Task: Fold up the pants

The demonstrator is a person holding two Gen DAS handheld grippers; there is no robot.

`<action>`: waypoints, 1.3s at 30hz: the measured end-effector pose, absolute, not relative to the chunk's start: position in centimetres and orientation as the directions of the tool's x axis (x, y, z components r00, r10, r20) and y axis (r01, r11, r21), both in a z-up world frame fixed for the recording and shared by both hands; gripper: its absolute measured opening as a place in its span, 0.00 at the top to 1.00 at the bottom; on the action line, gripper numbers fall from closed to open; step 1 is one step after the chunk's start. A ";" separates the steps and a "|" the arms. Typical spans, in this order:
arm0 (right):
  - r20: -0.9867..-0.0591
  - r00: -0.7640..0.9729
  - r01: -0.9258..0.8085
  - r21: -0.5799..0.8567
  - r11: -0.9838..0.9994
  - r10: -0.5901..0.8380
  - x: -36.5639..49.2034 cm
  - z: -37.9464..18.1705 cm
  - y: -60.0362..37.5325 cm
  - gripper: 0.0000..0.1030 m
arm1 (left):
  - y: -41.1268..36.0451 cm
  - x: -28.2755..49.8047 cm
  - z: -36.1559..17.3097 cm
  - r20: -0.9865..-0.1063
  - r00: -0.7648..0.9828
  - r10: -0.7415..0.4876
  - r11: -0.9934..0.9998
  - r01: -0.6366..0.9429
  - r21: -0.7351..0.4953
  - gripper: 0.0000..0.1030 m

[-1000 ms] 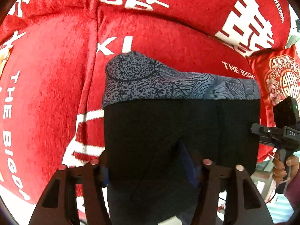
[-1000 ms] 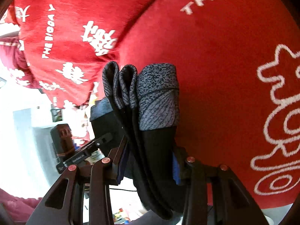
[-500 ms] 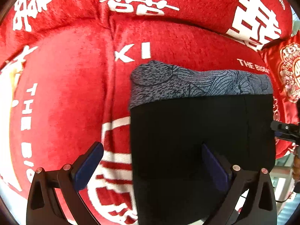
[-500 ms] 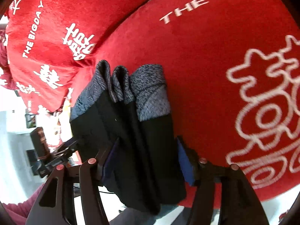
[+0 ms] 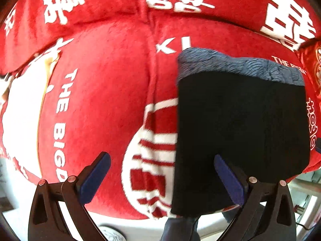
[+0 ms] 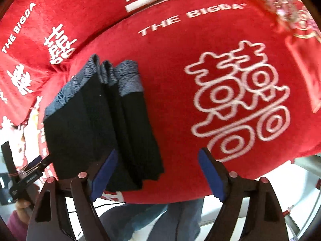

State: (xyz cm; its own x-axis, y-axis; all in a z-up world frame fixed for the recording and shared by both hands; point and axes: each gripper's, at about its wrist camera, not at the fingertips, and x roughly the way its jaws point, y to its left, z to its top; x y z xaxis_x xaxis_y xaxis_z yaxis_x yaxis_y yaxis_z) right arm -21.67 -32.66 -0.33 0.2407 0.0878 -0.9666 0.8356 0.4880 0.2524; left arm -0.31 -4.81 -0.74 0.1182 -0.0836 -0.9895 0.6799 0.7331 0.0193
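The black pants lie folded into a compact stack on the red cushion, grey patterned waistband at the far edge. The left gripper stands spread wide above the cushion, nothing pinched. The right gripper has just been opening, its pads clear of the stack, whose layered folds show at its left finger.

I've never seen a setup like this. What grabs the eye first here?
The bright red plush cover with big white characters fills both views. On it lies a neatly folded pair of black pants with a grey patterned waistband. Both grippers, left and right, have just been opening, holding nothing.
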 end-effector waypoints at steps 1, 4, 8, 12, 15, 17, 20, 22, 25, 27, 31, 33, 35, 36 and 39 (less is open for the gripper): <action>-0.969 0.234 0.841 0.243 0.484 0.079 -21.8 -0.1 -32.5 0.16 | -4.2 -0.2 -0.6 -0.992 0.103 -0.078 0.744 0.668 0.011 0.00; -0.976 0.209 0.856 0.213 0.472 0.062 -22.9 1.1 -32.0 0.16 | -2.3 -0.3 0.5 -0.993 0.095 -0.069 0.761 0.648 0.009 0.00; -0.983 0.181 0.872 0.181 0.454 0.044 -24.1 2.6 -31.2 0.16 | -0.5 -0.6 2.0 -0.994 0.099 -0.055 0.762 0.647 0.023 0.00; -0.985 0.166 0.890 0.166 0.425 0.037 -25.1 4.2 -30.2 0.16 | 1.1 -0.8 3.8 -0.994 0.096 -0.054 0.770 0.638 0.020 0.00; -0.985 0.167 0.888 0.166 0.428 0.036 -25.1 5.9 -29.3 0.16 | 1.7 -1.2 5.5 -0.993 0.097 -0.061 0.768 0.640 0.016 0.00; -0.984 0.173 0.878 0.167 0.448 0.027 -24.7 7.5 -28.5 0.16 | 1.6 -1.6 6.9 -0.992 0.101 -0.075 0.761 0.649 0.008 0.00; -0.982 0.190 0.864 0.177 0.472 0.022 -23.6 9.0 -27.6 0.16 | 1.1 -2.1 8.5 -0.988 0.123 -0.097 0.750 0.662 0.009 0.00; -0.980 0.197 0.853 0.187 0.487 0.031 -22.8 9.6 -27.1 0.16 | 0.6 -2.4 9.5 -0.983 0.145 -0.111 0.743 0.669 0.015 0.00; -0.978 0.201 0.833 0.199 0.516 0.052 -21.7 10.1 -26.8 0.16 | -0.1 -2.9 10.4 -0.980 0.155 -0.124 0.750 0.662 0.010 0.00; -0.976 0.208 0.814 0.209 0.542 0.064 -21.1 10.4 -26.5 0.16 | -0.5 -3.4 10.9 -0.979 0.156 -0.131 0.758 0.653 0.002 0.00; -0.980 0.184 0.773 0.194 0.604 0.078 -19.7 11.6 -26.0 0.16 | -1.9 -5.3 12.0 -0.979 0.148 -0.138 0.765 0.644 -0.010 0.00; -0.977 0.197 0.757 0.202 0.622 0.078 -19.5 12.4 -25.8 0.16 | -2.8 -6.4 12.3 -0.980 0.148 -0.134 0.751 0.660 -0.003 0.00; -0.977 0.198 0.749 0.205 0.630 0.083 -19.5 13.0 -25.7 0.16 | -3.6 -7.4 12.6 -0.980 0.154 -0.128 0.746 0.666 0.007 0.00; -0.977 0.196 0.747 0.204 0.633 0.084 -19.5 13.1 -25.7 0.16 | -3.8 -7.8 12.8 -0.981 0.147 -0.129 0.746 0.666 0.002 0.00; -0.977 0.196 0.733 0.205 0.649 0.088 -19.4 13.6 -25.5 0.16 | -4.4 -8.9 13.1 -0.983 0.136 -0.124 0.746 0.666 -0.002 0.00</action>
